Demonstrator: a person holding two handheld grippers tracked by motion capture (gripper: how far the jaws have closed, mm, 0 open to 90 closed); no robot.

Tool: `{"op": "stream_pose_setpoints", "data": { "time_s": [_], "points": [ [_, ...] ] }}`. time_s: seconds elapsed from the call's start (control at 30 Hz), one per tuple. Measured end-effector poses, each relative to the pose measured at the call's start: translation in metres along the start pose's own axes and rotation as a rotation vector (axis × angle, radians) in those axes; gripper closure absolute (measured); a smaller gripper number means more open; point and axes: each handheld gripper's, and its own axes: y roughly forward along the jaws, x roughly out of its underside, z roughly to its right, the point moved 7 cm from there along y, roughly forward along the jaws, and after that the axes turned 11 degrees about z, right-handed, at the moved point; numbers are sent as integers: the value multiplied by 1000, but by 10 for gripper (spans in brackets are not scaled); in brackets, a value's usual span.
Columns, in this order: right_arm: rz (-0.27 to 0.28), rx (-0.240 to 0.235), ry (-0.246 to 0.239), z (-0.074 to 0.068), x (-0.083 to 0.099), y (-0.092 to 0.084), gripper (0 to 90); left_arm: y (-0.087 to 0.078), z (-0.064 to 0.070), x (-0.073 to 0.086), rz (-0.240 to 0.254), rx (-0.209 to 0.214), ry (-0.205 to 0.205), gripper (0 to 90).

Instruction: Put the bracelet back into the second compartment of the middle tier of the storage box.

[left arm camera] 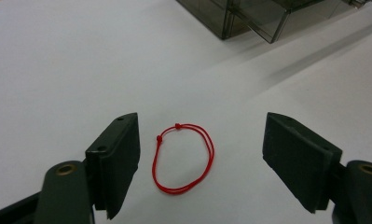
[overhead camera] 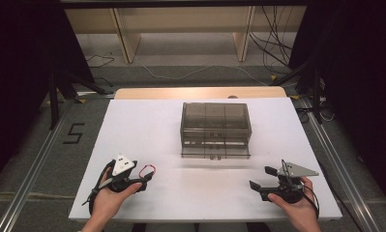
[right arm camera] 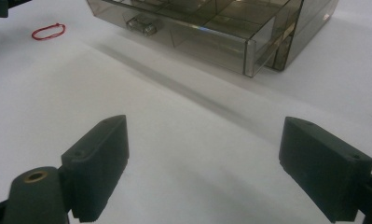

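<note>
1. The left tool stands with its black jaws wide apart and nothing between the pads; the thin red cord loop with two small knots lies flat on the white worktop inside the gap, nearer one jaw and touching neither.
2. By the look of it, the pick-up of the loop is in hand, at the approach stage: the tool is lined up but has not yet closed.
3. The next move likely calls for lowering the jaw tips to the worktop and closing on one side of the cord, which lies very flat and could slip under the pads.
4. The right tool is also wide open and empty, over bare worktop.
5. Beyond both tools sits the smoky transparent plastic drawer box, one drawer pulled out towards them, a probable destination.
</note>
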Motion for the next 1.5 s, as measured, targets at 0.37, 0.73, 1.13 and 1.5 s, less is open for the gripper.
{"op": "stream_pose_setpoints", "data": {
  "time_s": [0.37, 0.73, 1.13, 1.5],
  "points": [
    [-13, 5, 0, -1, 0, 0, 167, 12, -10, -7, 18, -29, -7, 342],
    [-15, 3, 6, -1, 1, 2, 167, 29, -27, -6, -37, -95, -45, 490],
    [-25, -1, 3, -1, 2, 2, 167, 43, -28, 17, -152, -69, -64, 594],
    [-26, 1, 4, -1, 2, 2, 167, 48, -26, 18, -170, -50, -24, 735]
  ]
}}
